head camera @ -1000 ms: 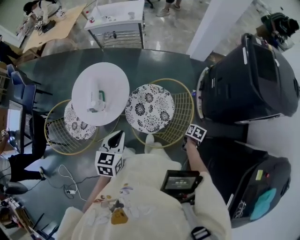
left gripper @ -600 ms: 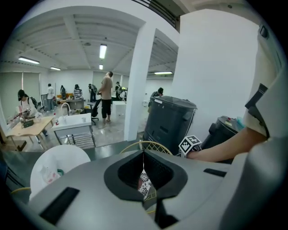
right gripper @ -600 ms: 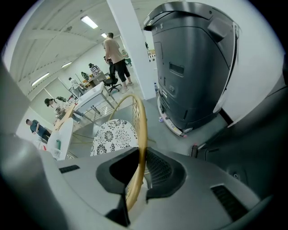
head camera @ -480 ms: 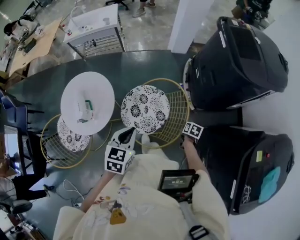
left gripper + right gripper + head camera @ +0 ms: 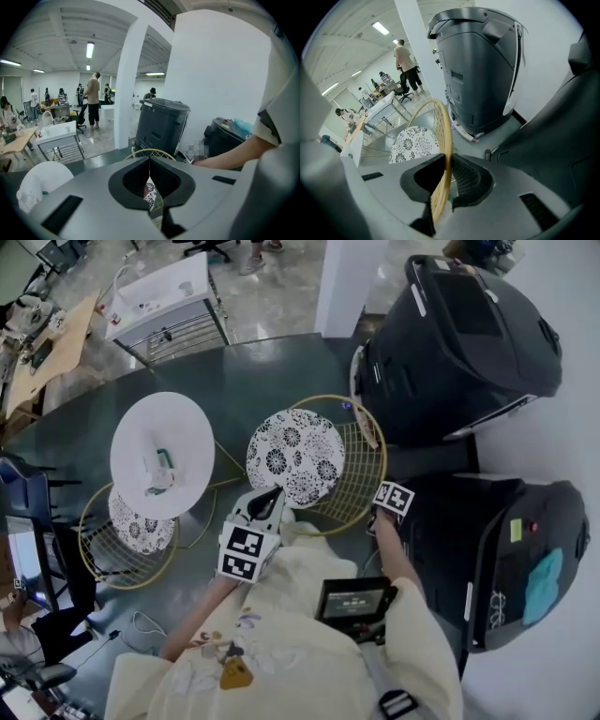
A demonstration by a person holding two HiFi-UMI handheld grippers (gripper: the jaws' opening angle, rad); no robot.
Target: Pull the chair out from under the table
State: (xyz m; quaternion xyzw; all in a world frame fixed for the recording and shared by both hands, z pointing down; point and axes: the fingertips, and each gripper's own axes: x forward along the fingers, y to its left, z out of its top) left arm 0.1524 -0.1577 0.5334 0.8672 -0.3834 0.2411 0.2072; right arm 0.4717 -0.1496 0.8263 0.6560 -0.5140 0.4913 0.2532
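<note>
Beside black bins [image 5: 459,343], right gripper [image 5: 446,173] clamps chair [image 5: 295,456] back, legs unseen; left gripper [image 5: 149,176] jaws closed, empty.

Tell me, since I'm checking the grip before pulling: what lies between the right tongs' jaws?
The chair's gold wire backrest rim runs between the jaws of the right tongs, which are clamped on it. The right gripper view shows this.

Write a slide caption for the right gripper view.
Right gripper clamped on the gold wire chair back, patterned seat cushion beyond.
</note>
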